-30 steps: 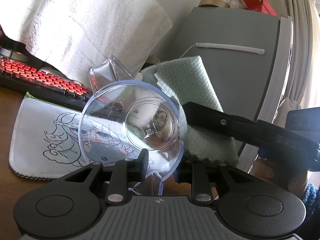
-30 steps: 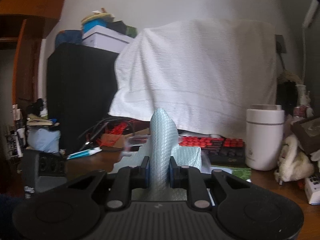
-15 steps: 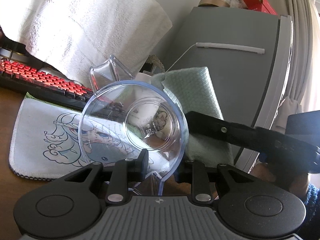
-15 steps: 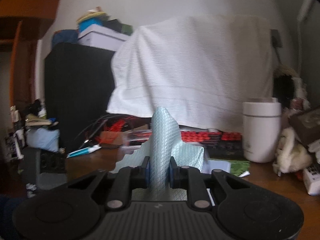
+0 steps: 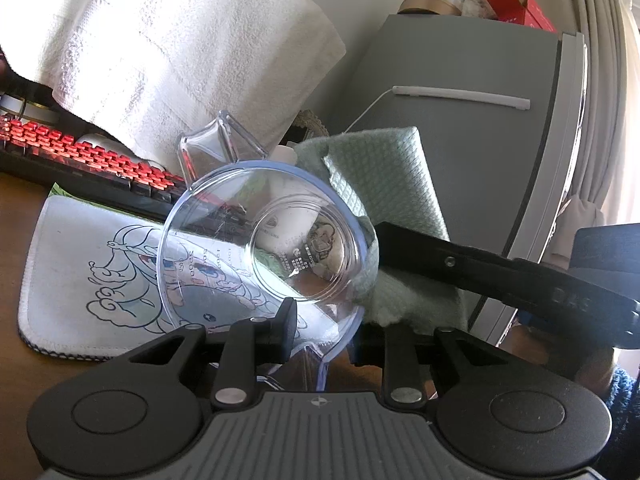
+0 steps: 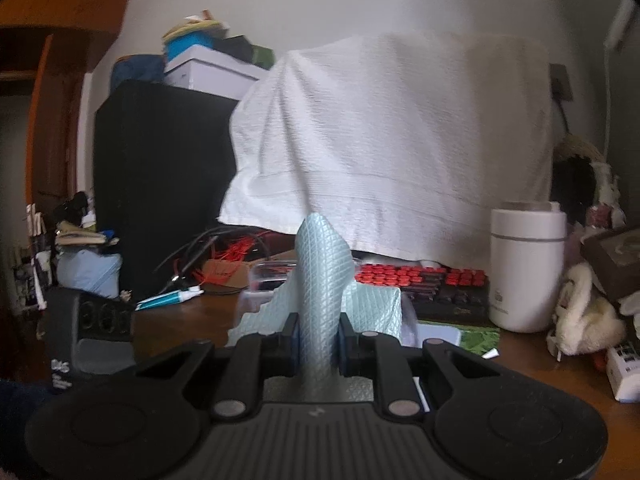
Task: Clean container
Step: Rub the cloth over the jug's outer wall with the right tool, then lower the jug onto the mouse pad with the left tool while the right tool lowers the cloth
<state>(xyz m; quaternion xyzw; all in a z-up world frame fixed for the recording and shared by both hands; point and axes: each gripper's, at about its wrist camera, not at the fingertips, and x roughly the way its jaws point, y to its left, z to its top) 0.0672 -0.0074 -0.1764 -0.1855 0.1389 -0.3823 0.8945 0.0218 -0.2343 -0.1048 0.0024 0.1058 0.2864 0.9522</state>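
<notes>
In the left wrist view, a red-lit keyboard point(image 5: 80, 156) lies at the far left on a wooden desk point(image 5: 16, 240), with a white mat printed with a cartoon drawing point(image 5: 92, 272) in front of it and a white towel point(image 5: 168, 52) draped behind. At centre, the left gripper point(image 5: 320, 320) is clamped on the handle of a clear plastic measuring container point(image 5: 260, 248), tipped so its open mouth faces the camera and its spout points up. Just to the right, a pale green cloth point(image 5: 384, 184) presses against the outside wall of the container, held there by the right gripper point(image 5: 400, 240), whose black finger reaches in from the right. A grey cabinet point(image 5: 460, 160) stands behind.

In the right wrist view, the right gripper's 2 fingers are closed tight on the cloth, which rises in a fold between them; the container is only a faint clear shape behind it. A white tumbler point(image 6: 528, 268) stands at the right.

Judging by this, wiping is under way on the outer wall. No dirt or moisture is visible, so how much remains is unclear; the inside probably needs a pass too.
</notes>
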